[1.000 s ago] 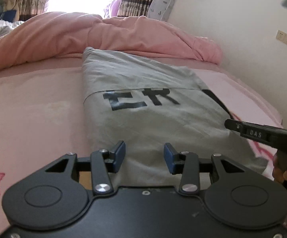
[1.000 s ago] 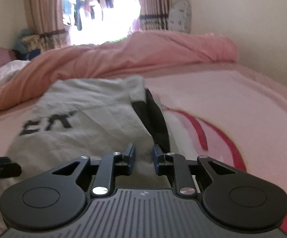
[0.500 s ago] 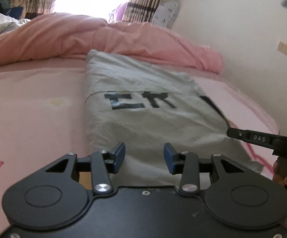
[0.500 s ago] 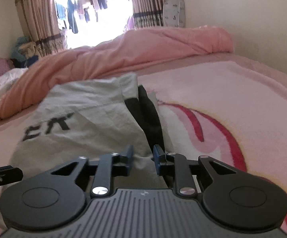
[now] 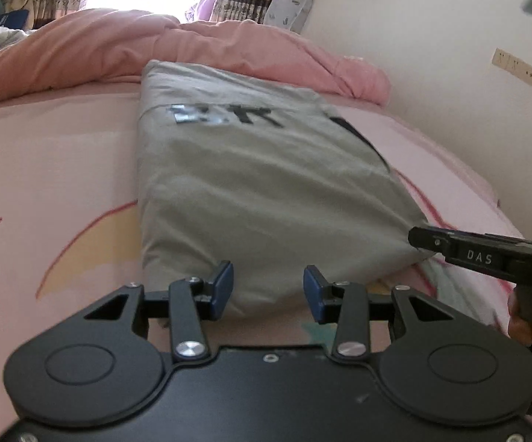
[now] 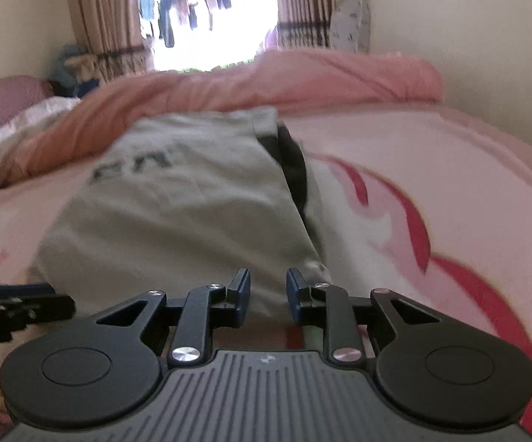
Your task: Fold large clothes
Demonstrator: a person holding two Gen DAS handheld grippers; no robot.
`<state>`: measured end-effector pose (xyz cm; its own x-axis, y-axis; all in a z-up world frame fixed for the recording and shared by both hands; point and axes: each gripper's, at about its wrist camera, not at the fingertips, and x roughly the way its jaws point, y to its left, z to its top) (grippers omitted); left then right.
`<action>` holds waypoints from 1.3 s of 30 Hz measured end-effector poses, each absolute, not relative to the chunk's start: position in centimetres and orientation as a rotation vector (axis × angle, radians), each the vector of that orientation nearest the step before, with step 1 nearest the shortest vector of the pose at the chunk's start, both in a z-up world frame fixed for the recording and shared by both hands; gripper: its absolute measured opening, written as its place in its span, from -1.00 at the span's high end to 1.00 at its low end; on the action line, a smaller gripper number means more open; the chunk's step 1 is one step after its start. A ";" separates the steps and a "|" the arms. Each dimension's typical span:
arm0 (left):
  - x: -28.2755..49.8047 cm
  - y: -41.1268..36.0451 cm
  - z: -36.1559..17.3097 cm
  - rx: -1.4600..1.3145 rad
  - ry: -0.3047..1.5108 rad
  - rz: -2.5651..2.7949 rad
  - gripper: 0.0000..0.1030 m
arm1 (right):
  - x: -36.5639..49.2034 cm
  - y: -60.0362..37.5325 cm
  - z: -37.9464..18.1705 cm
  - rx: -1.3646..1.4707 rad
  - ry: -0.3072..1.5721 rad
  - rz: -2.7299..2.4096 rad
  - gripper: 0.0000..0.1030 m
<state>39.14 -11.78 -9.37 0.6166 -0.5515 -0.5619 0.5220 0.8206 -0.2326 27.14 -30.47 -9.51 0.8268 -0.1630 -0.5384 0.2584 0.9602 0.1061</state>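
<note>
Grey garment [image 5: 266,191] folded into a long strip on the pink bed [image 5: 56,169], black lettering on the far half, near hem just ahead of both sets of jaws. Left gripper [image 5: 268,289] with jaws apart, hem edge between the blue pads, not pressed. Right gripper [image 6: 268,296] at the hem's right corner, jaws opening, cloth between them, unpinched. Pink quilt [image 5: 229,48] bunched beyond
</note>
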 end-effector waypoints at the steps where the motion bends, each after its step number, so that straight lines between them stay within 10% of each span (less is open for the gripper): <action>1: 39.1 -11.8 -9.6 -0.039 0.658 -0.620 0.20 | 27.2 -30.6 -9.9 0.184 0.553 -0.220 0.45; 27: 46.6 -13.8 -7.3 0.105 0.597 -0.612 -0.05 | 34.4 -31.7 -8.3 0.131 0.504 -0.231 0.37; 34: 51.7 -11.2 -4.0 -0.041 0.585 -0.553 -0.16 | 37.7 -35.9 -4.1 0.236 0.381 -0.195 -0.47; 39: 58.0 -9.6 -5.9 -0.190 0.699 -0.488 -0.15 | 43.7 -39.3 -5.3 0.373 0.458 -0.180 -0.46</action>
<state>57.96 -9.59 -5.88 0.6592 -0.4906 -0.5699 0.3659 0.8713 -0.3269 43.70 -39.32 -5.27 0.8829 -0.0858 -0.4616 0.2510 0.9172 0.3096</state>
